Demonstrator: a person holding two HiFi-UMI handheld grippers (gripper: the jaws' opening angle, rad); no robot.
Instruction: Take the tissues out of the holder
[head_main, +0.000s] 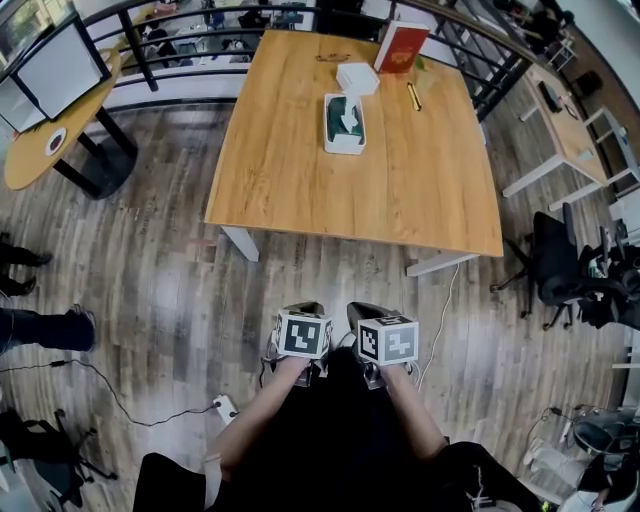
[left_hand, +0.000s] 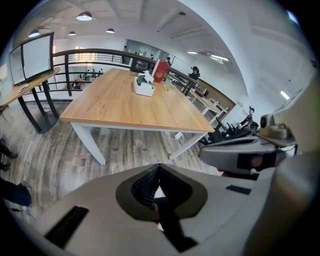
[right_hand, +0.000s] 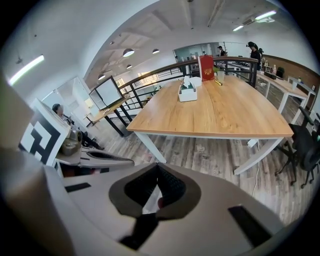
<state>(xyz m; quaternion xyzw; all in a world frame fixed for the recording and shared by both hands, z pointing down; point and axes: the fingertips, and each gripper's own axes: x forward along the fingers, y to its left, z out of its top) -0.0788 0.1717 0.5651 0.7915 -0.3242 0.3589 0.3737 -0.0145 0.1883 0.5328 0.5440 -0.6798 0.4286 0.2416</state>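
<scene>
A white tissue holder stands on the far half of the wooden table, with a white tissue sticking up from its slot. It also shows small in the left gripper view as the holder and in the right gripper view as the holder. Both grippers hang close to my body, over the floor and well short of the table. My left gripper has its jaws together and holds nothing. Beside it, my right gripper is likewise shut and empty.
Behind the holder lie a white box, a red book and a pen. A monitor stand and a round side table are at the left. Office chairs sit at the right. A power strip lies on the floor.
</scene>
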